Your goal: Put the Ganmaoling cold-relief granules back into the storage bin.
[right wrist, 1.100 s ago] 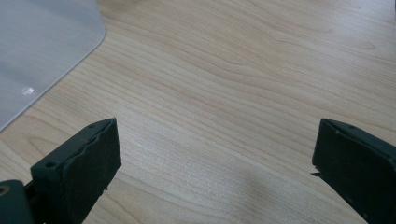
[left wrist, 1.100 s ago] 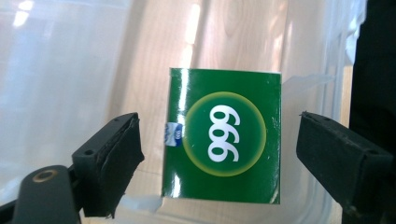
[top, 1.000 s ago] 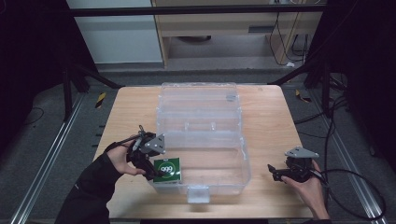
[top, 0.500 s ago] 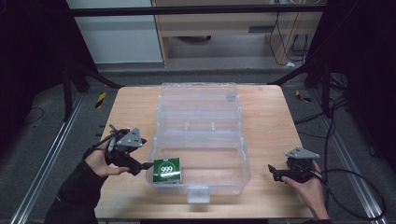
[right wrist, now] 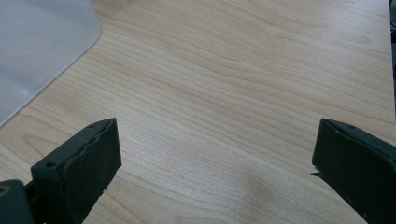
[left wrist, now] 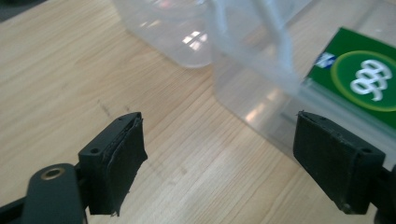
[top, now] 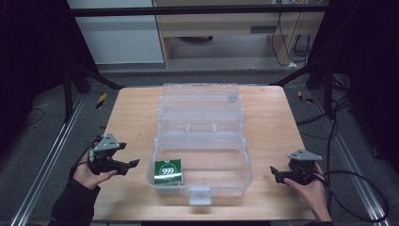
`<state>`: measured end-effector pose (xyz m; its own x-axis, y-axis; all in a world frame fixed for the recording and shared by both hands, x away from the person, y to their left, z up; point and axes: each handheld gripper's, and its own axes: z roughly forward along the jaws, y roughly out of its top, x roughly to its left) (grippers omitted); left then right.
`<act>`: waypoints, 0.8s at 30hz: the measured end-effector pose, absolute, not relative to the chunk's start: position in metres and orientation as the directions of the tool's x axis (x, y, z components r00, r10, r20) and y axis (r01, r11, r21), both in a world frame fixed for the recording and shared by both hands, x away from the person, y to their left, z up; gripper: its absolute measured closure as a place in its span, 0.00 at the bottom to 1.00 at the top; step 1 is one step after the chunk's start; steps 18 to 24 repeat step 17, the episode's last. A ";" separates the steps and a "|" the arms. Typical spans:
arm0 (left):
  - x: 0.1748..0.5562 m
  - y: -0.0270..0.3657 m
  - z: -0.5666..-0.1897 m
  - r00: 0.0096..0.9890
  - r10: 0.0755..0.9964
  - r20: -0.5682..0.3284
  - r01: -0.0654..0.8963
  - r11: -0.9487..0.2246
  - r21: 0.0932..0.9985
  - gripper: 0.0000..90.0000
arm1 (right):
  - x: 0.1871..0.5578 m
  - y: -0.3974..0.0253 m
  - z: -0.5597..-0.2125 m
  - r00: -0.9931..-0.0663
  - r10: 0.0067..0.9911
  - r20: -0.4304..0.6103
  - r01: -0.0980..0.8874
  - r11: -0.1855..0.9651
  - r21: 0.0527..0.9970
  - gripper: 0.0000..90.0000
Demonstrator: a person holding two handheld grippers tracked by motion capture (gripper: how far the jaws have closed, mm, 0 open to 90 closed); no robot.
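A clear plastic box (top: 202, 136) stands open at the middle of the wooden table, its lid laid back. A green packet marked 999 (top: 168, 171) lies inside the box's front left corner; through the wall it appears as the green packet (left wrist: 359, 79). My left gripper (top: 131, 165) is open on the table left of the box, nothing between its jaws. In its own view, the left gripper (left wrist: 243, 163) faces the box wall (left wrist: 261, 88). My right gripper (top: 275, 174) is open near the table's front right, also empty; the right gripper (right wrist: 215, 172) looks over bare wood.
The wooden table (top: 136, 117) has bare room on both sides of the box. A corner of the clear box (right wrist: 37, 51) is seen in the right gripper view. Metal frame rails and cables (top: 339, 179) run beside the table on the floor.
My left gripper has let go of the green packet in the box and drawn back to the left, now open. The right gripper has stayed put.
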<state>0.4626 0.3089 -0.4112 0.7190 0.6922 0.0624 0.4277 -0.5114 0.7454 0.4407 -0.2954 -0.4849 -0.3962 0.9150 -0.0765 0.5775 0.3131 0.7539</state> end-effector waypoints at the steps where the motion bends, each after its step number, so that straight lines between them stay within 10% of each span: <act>1: 0.462 0.311 -0.417 0.701 0.711 0.056 0.440 -0.493 0.750 0.18 | 0.441 -0.295 -0.485 -0.395 0.915 -0.076 0.578 0.312 0.754 0.02; 24: 0.460 0.327 -0.469 0.535 0.844 0.041 0.555 -0.387 0.736 0.28 | 0.439 -0.296 -0.489 -0.360 0.929 -0.085 0.574 0.292 0.765 0.02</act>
